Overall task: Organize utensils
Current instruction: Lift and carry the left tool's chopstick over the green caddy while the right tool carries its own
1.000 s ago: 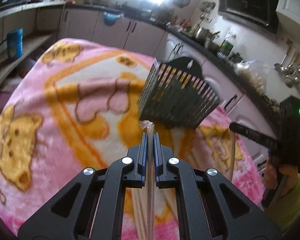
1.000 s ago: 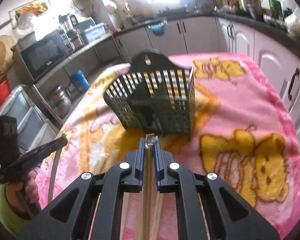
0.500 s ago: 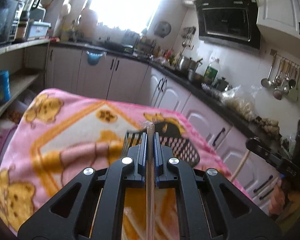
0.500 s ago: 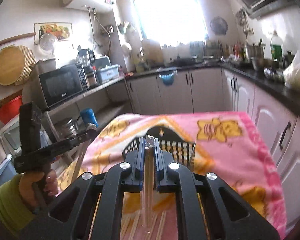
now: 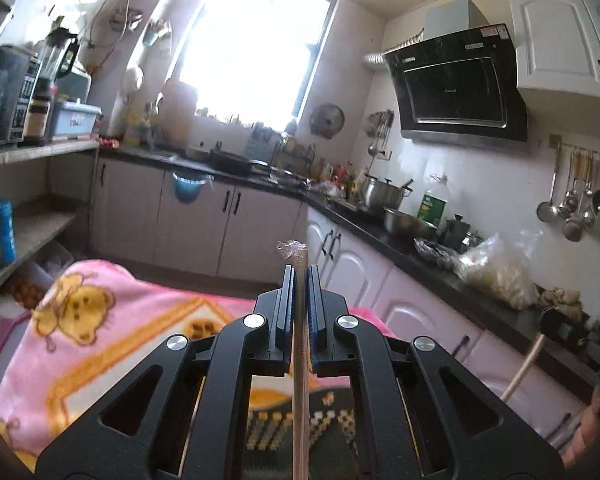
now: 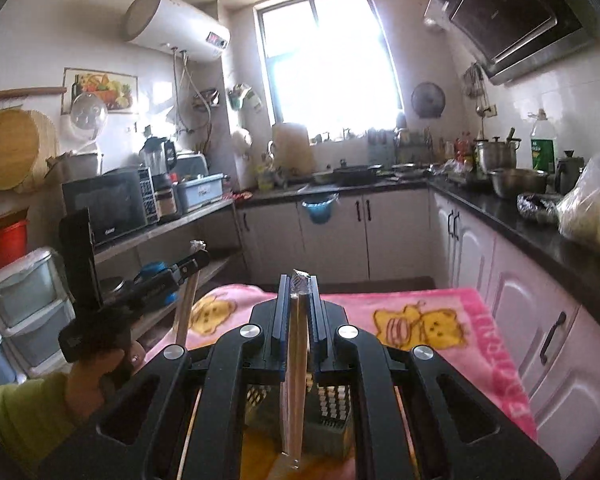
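Observation:
My left gripper (image 5: 299, 276) is shut on a pair of wrapped chopsticks (image 5: 300, 380) that hang down between its fingers. The dark slotted utensil basket (image 5: 300, 424) lies low in the left wrist view, right under the chopsticks. My right gripper (image 6: 299, 284) is shut on another wrapped pair of chopsticks (image 6: 296, 380), above the same basket (image 6: 332, 412). The left gripper also shows in the right wrist view (image 6: 196, 258), holding its chopsticks upright. Both grippers are raised and point level across the kitchen.
A pink bear-print blanket (image 5: 100, 320) covers the table under the basket. White cabinets and a dark counter (image 6: 520, 228) with pots run along the right. Shelves with a microwave (image 6: 108, 204) stand at the left.
Both grippers have tilted up from looking down at the basket to looking level across the kitchen. The basket has dropped to the bottom of both views. Both still hold their chopsticks.

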A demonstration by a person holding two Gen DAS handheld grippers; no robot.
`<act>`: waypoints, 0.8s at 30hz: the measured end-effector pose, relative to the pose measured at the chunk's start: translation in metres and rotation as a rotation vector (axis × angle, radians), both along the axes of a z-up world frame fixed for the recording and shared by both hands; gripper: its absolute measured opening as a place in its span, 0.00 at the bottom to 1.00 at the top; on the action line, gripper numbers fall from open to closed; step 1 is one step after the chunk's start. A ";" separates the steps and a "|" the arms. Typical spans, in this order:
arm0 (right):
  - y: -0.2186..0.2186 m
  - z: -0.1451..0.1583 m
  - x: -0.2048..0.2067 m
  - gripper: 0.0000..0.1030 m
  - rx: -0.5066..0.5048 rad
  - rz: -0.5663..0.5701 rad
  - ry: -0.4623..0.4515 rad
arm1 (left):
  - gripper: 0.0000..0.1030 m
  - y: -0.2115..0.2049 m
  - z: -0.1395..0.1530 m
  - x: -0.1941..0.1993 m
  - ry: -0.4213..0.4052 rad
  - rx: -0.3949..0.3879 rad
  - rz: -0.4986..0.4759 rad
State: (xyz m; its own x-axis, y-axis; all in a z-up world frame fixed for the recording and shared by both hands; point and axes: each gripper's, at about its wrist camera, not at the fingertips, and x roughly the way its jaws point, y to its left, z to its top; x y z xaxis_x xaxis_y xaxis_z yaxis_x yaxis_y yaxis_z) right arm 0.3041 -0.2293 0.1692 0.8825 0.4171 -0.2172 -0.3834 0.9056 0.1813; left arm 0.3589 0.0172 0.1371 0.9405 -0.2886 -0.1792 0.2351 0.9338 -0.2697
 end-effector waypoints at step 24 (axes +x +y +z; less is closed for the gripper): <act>-0.006 -0.045 0.053 0.08 0.031 -0.131 -0.024 | 0.01 -0.023 -0.050 0.060 -0.067 0.025 0.049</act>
